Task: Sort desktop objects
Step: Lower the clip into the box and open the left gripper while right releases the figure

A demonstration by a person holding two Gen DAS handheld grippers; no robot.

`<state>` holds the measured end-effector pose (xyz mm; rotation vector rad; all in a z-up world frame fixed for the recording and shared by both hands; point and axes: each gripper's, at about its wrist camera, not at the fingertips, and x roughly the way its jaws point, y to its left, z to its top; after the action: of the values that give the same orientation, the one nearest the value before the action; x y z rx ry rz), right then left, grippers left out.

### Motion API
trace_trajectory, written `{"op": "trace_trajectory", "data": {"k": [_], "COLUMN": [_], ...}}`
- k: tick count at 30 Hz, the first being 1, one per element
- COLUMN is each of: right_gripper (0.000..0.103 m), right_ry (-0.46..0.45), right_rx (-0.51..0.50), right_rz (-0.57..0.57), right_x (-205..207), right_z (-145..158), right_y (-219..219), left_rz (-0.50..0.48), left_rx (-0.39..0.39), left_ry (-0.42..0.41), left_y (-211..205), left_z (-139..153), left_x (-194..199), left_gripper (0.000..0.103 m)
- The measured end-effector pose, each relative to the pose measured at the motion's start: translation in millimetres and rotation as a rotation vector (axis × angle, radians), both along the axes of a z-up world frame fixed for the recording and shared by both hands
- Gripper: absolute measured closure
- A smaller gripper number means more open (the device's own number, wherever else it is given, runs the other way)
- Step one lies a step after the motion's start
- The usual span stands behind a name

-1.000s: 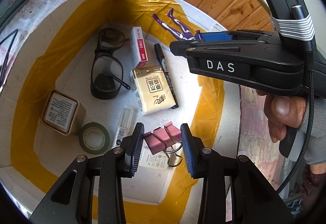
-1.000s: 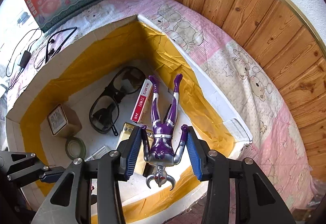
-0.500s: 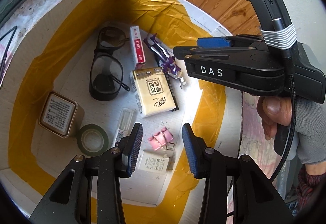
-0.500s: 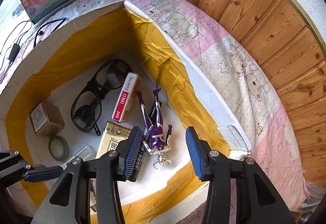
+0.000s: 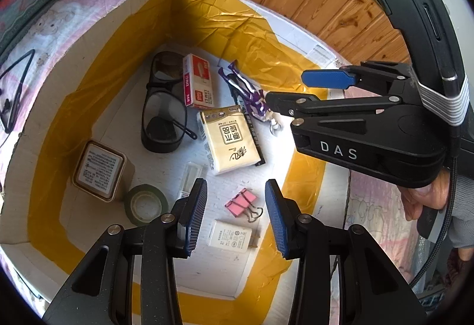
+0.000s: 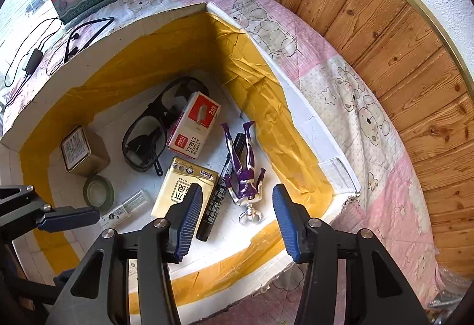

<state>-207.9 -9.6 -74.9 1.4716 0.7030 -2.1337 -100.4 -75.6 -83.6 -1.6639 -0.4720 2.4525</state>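
Both tools gape empty over the box (image 5: 89, 64): left tool (image 5: 235, 217) above pink clips (image 5: 240, 204), right tool (image 6: 237, 221), just widened, above the purple figure (image 6: 244, 169).

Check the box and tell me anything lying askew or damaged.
The purple figure lies head-down across the black marker rather than flat on the box floor. The staple box rests tilted on the glasses. The box's near right corner looks torn and crumbled.
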Motion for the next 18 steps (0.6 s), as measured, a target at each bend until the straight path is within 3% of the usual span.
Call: {"op": "trace_trajectory", "data": {"k": [18], "right_gripper": [0.047], "right_ry": [0.012], "right_rx": [0.040], "right_rz": [0.091], "right_x": [51.9], "right_z": [17.1], "right_y": [6.7], "left_rz": [0.021], "left_rx": [-0.074], "left_ry": [0.053], "left_y": [-5.6], "left_z": [10.4], "left_x": [9.6], "left_gripper": [0.060]}}
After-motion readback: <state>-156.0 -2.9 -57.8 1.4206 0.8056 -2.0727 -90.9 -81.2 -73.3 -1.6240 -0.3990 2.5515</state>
